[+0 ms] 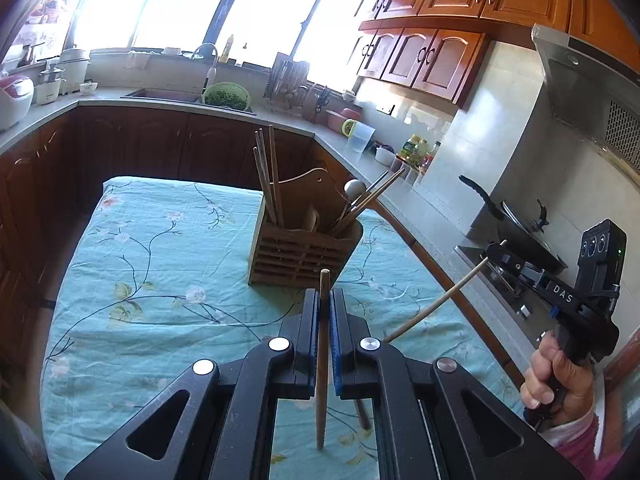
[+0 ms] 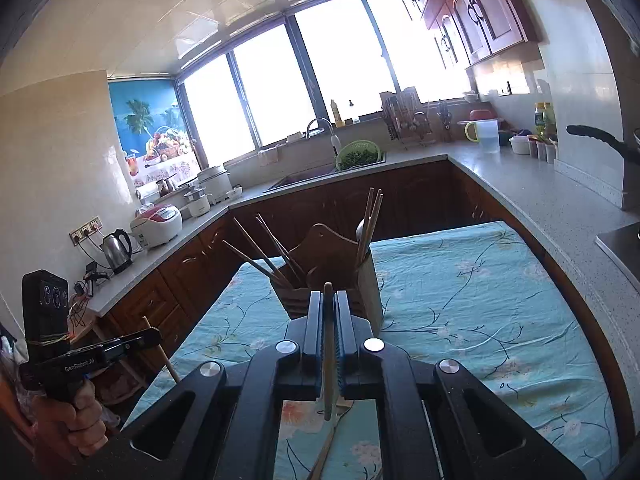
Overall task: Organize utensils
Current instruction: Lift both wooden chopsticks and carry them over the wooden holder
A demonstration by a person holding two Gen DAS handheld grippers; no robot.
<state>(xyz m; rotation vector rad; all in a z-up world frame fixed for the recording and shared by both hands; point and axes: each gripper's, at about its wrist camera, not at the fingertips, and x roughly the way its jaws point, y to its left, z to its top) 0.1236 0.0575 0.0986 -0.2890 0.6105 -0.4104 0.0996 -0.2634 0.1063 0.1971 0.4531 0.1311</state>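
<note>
Mid-sort: I've got one chopstick pinched in each tool, both lifted short of the holder.

Left tool [image 1: 324,322] clamps a brown wooden chopstick [image 1: 322,364]; right tool [image 2: 330,322] clamps a pale wooden chopstick [image 2: 329,354]. Slatted wooden utensil holder [image 1: 298,254] on the floral teal-clothed desk [image 1: 160,264] already has chopsticks and a spoon. More utensils lie below the right tool. Splayed sticks crowd the slots.

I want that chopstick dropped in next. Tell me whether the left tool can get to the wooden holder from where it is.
Probably yes. The left tool, shut on a chopstick, faces the wooden holder across bare tablecloth with nothing between; only chopsticks already standing inside crowd the compartments.
</note>
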